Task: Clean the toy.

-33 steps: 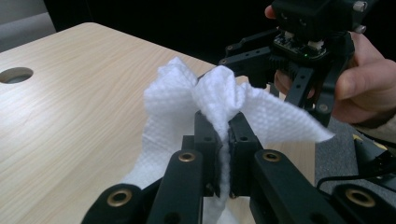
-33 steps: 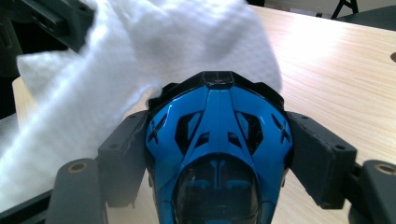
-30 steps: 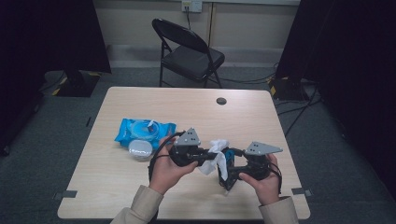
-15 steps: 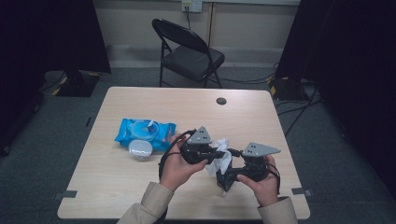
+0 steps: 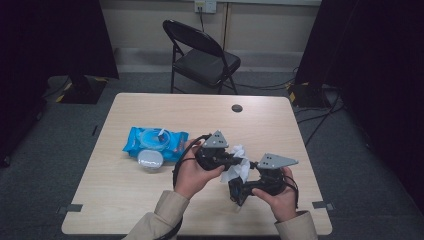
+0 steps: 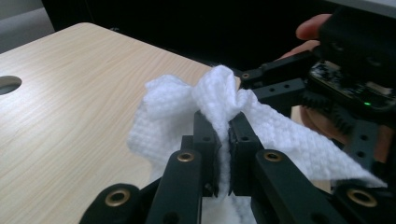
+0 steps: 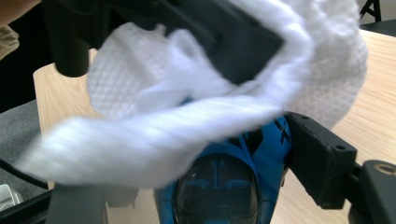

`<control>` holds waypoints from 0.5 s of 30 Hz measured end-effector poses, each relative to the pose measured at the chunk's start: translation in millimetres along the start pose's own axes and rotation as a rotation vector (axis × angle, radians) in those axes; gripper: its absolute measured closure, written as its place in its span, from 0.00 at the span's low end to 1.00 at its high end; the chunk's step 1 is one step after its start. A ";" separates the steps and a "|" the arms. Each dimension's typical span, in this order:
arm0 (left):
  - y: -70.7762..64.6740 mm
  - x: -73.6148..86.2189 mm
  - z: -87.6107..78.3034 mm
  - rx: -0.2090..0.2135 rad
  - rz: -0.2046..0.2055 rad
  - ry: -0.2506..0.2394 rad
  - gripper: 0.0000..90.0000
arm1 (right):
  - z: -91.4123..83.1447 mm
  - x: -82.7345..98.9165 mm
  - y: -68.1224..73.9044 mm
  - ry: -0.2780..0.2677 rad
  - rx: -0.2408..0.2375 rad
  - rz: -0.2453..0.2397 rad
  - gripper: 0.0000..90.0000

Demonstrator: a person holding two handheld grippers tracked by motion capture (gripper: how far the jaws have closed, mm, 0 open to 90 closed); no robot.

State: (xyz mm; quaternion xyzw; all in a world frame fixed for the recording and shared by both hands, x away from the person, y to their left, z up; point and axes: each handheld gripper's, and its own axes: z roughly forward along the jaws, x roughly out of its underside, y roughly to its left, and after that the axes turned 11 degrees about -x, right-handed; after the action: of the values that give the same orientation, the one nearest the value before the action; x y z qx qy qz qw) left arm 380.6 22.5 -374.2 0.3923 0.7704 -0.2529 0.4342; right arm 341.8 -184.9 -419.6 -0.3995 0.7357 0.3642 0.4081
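We were mid-wipe: the left tool (image 6: 223, 140) was clenched on a bunched white wipe (image 6: 219, 98), pressing it against the blue toy car (image 7: 224, 182) that the right tool (image 5: 240, 192) gripped by its sides, above the desk (image 5: 280, 125) near its front edge. Next, we judged, the wipe had to be rubbed across the car's body with the right grip kept steady.

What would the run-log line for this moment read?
left gripper: shut on white wipe | right gripper: holding blue toy car | wipe over car | wipe pack on table
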 end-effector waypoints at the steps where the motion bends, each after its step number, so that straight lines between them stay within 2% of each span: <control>1: 1.0 -0.4 1.3 -0.001 0.001 0.003 0.94 | 0.4 0.0 0.6 -0.001 -0.002 -0.001 0.30; 10: 7.3 0.3 12.3 -0.021 -0.009 0.015 0.93 | 2.7 -2.5 4.4 0.001 -0.027 -0.017 0.30; 15: 11.5 4.3 18.6 -0.028 -0.039 0.010 0.92 | 3.0 -1.4 3.5 0.002 -0.031 -0.013 0.30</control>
State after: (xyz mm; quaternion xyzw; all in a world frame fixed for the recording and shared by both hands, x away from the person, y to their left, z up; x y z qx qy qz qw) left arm 397.4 17.0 -387.7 0.3725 0.7836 -0.2485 0.4308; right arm 340.2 -180.4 -418.9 -0.4108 0.7278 0.3726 0.4034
